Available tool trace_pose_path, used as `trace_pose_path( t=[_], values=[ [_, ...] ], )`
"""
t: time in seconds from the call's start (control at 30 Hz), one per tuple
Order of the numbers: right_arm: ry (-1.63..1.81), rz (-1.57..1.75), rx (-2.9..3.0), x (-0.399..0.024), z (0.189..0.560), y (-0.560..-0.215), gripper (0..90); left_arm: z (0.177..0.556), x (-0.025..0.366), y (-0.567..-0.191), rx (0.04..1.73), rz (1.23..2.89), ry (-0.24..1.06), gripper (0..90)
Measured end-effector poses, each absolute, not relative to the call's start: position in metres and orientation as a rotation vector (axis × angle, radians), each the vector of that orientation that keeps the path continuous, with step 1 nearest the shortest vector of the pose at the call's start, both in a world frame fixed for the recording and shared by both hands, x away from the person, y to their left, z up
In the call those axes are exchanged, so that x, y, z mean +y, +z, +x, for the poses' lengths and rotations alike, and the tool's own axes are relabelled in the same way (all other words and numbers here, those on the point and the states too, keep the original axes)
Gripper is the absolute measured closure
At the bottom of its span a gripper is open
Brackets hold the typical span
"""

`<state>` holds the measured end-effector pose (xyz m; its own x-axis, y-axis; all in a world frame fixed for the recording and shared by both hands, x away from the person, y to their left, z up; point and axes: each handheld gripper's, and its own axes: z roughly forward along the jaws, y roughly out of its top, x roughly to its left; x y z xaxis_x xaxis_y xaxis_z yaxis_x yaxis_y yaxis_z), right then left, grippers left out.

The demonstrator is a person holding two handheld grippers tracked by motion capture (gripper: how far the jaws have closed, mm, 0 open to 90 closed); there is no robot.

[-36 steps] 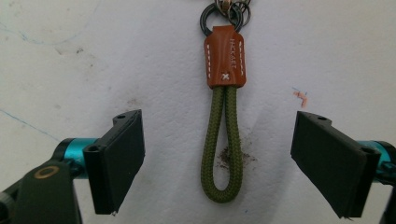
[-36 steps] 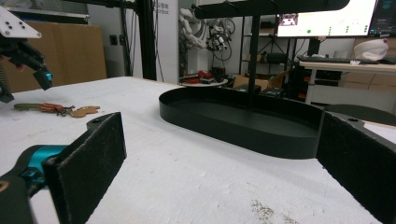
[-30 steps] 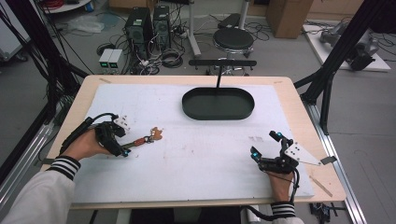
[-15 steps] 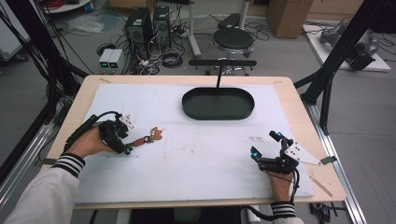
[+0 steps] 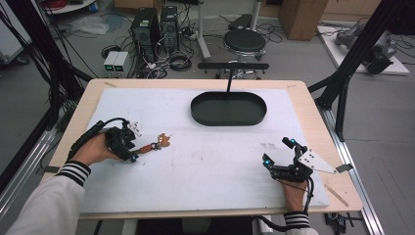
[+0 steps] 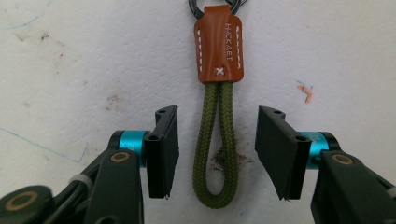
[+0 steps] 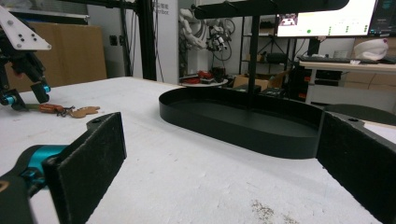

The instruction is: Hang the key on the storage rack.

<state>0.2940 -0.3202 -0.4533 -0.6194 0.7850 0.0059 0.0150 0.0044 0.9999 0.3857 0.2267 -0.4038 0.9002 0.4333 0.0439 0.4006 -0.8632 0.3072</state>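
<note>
Keychain point(image 5: 152, 144) lies flat on the white mat point(image 5: 205, 166) toward the left of the bench point(image 5: 313, 105), its olive cord loop point(image 6: 215, 140) pointing at the left gripper point(image 5: 133, 152) and its tan leather tab point(image 6: 218, 49) farther out, joined to a dark ring at the far end. In the left gripper view the cord loop sits between the two black fingers point(image 6: 163, 149), which stand apart on either side of it without touching it. The person's left hand point(image 5: 93, 149) holds that gripper low over the mat. The right gripper point(image 5: 278, 155) rests near the bench's right front corner, well apart from the keychain, its fingers point(image 7: 86, 170) spread wide and holding nothing. A black oval tray point(image 5: 228, 108) sits at the far middle of the mat; in the right gripper view it lies ahead between the fingers.
</note>
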Motion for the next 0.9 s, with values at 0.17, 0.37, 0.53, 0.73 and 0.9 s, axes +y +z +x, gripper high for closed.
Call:
trace_pose_path(
  t=[0.17,0.37,0.53,0.73,0.9],
  values=[
    [1.672,0.828,1.696,-0.3203,0.2939,-0.4533,1.2,0.3863,0.2256,-0.4056,0.636,2.786,0.144,55.4],
    [1.673,0.824,1.696,-0.3203,0.2941,-0.4533,1.2,0.3872,0.2264,-0.4055,0.639,2.799,0.128,67.5],
    [1.673,0.830,1.695,-0.3203,0.2939,-0.4533,1.2,0.3862,0.2250,-0.4059,0.626,2.801,0.102,73.6],
    [1.673,0.830,1.695,-0.3203,0.2939,-0.4533,1.2,0.3833,0.2218,-0.4049,0.609,2.820,0.135,78.6],
    [1.680,0.831,1.694,-0.3203,0.2941,-0.4534,1.2,0.3823,0.2259,-0.3972,0.622,2.767,0.143,78.9]
  ],
)
